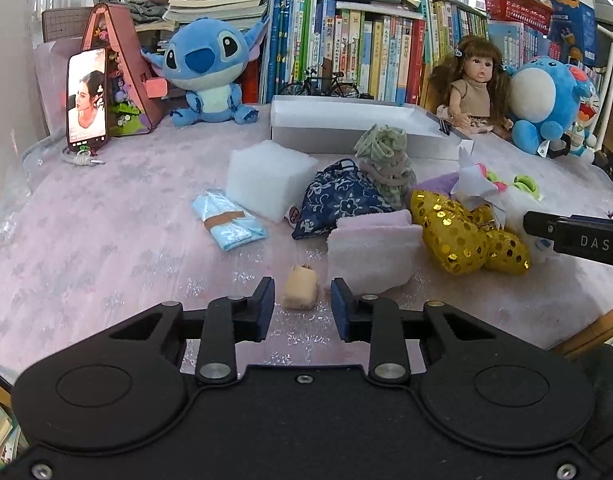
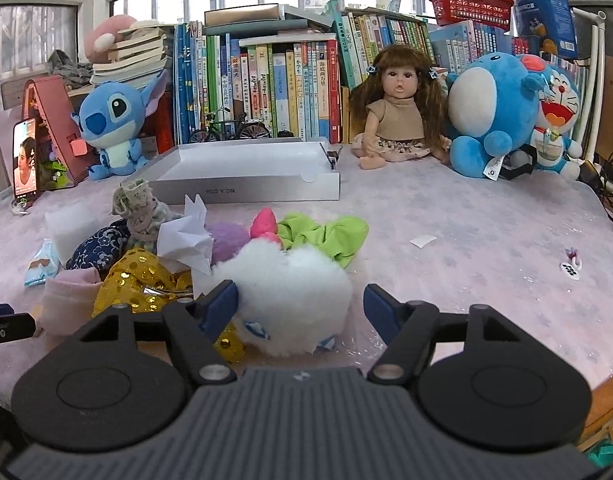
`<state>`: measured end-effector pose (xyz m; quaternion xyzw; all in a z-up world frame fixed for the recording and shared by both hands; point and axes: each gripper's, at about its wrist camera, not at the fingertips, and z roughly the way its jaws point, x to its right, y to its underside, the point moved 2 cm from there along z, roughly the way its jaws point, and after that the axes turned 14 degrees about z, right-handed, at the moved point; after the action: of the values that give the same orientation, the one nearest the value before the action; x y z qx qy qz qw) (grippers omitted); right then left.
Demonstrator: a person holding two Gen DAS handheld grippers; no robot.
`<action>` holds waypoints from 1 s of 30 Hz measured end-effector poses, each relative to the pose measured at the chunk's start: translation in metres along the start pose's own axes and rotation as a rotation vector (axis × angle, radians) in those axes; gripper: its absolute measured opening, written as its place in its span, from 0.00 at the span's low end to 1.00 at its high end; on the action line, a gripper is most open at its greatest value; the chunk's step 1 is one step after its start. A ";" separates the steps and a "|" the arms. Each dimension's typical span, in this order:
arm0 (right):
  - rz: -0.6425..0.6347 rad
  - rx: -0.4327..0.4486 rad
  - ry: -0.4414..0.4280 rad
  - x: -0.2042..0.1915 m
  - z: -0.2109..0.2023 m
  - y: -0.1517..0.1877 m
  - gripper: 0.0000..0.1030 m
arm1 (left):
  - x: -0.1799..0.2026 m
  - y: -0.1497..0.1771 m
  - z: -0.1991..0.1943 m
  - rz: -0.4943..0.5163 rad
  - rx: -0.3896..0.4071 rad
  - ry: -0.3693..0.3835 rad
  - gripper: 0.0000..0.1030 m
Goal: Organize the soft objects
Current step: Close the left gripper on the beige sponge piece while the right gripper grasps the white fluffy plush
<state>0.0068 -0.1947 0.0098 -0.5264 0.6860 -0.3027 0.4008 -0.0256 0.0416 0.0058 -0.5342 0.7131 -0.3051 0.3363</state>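
Soft toys (image 1: 386,236) lay unsorted near the empty tray (image 1: 346,114); left gripper (image 1: 302,306) narrow, right gripper (image 2: 298,308) wide, both empty.

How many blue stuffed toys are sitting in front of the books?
3. The big-eared blue plush sits on the left by the phone, the round blue plush sits beside the doll, and the blue cat plush is at the far right. More may be hidden behind them.
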 end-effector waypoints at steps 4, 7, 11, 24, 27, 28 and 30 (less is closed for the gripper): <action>-0.002 -0.004 0.002 -0.001 0.003 0.000 0.77 | -0.001 0.001 0.003 -0.004 -0.004 0.001 0.26; -0.003 -0.008 0.006 -0.002 0.006 -0.001 0.77 | 0.000 0.002 0.006 -0.003 -0.004 -0.007 0.26; -0.003 -0.015 0.008 -0.003 0.010 0.000 0.77 | 0.001 0.001 0.009 -0.002 -0.007 -0.008 0.26; 0.003 -0.027 0.022 -0.003 0.021 0.000 0.87 | -0.003 0.003 0.020 -0.031 -0.029 -0.013 0.26; 0.009 -0.029 0.022 -0.002 0.023 0.000 0.90 | -0.002 0.003 0.022 -0.031 -0.030 -0.015 0.26; 0.012 -0.031 0.020 -0.002 0.024 0.000 0.90 | -0.002 0.003 0.022 -0.031 -0.030 -0.015 0.26; 0.022 -0.038 0.011 -0.001 0.026 0.000 0.90 | -0.002 0.003 0.022 -0.031 -0.030 -0.013 0.22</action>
<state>0.0296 -0.1938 -0.0028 -0.5248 0.6996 -0.2879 0.3903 -0.0093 0.0431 -0.0088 -0.5523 0.7068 -0.2962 0.3281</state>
